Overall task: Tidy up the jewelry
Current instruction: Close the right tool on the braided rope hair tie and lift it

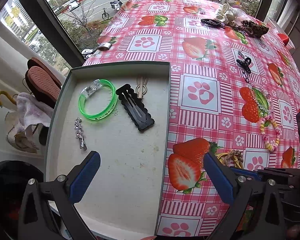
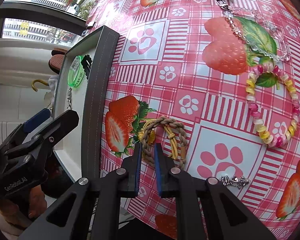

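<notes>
Your right hand-held gripper [image 2: 147, 150] is nearly closed around the braided rope bracelet [image 2: 163, 138] on the glossy worktop [image 2: 189, 70]. Your left hand-held gripper [image 1: 150, 174] gapes wide and empty over the shallow grey tray [image 1: 120, 170] holding a translucent green bangle [image 1: 99, 102] and a scalloped black clip [image 1: 135, 107].

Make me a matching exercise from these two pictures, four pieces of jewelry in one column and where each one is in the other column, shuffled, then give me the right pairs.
Things:
1. green bangle
2. braided rope bracelet
3. pastel bead bracelet
4. black hair claw

Places:
A. on the tablecloth, between the right gripper's jaws
B. inside the grey tray, beside the black snap clip
C. on the tablecloth, at the upper end of the clear crystal chain
D. on the tablecloth, just below the crystal chain's loop

Pairs: 1-B, 2-A, 3-D, 4-C
</notes>
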`<action>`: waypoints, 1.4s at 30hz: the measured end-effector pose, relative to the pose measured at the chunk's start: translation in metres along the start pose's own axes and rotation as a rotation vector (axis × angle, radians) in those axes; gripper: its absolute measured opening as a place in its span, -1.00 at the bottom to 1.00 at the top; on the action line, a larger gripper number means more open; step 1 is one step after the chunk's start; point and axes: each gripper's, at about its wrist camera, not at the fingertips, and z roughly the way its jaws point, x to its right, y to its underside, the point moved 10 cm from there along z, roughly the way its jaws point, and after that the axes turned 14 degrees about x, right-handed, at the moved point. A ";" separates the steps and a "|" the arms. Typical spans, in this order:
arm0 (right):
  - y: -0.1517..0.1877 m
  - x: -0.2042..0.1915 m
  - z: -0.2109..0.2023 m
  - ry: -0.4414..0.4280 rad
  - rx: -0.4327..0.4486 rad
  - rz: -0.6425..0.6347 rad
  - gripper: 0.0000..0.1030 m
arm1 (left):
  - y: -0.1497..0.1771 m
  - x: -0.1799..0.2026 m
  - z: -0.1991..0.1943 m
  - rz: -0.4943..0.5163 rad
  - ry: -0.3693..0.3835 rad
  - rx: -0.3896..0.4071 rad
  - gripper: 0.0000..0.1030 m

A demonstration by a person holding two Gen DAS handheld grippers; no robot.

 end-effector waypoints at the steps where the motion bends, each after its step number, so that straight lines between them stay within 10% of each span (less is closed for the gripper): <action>1: 0.000 0.001 0.001 -0.001 -0.001 0.004 -0.72 | 0.000 0.001 0.000 0.002 0.001 0.000 1.00; 14: -0.015 0.004 -0.024 -0.027 0.064 0.025 -0.87 | 0.003 0.021 0.000 0.027 0.027 -0.012 1.00; 18: -0.026 0.018 -0.029 0.111 0.102 -0.065 -0.84 | 0.003 0.025 -0.001 0.036 0.033 -0.011 1.00; 32: -0.015 0.021 -0.017 0.181 0.034 -0.222 -0.82 | 0.005 0.023 -0.003 0.025 0.033 -0.017 1.00; 38: -0.014 0.011 -0.011 0.220 0.049 -0.282 -0.23 | 0.005 0.022 -0.004 0.020 0.029 -0.012 1.00; 41: -0.022 0.009 -0.007 0.235 0.067 -0.281 -0.43 | 0.003 0.019 -0.005 0.004 0.028 -0.014 1.00; 42: -0.022 0.010 -0.007 0.223 0.065 -0.263 -0.86 | 0.003 0.018 -0.005 0.011 0.025 -0.009 1.00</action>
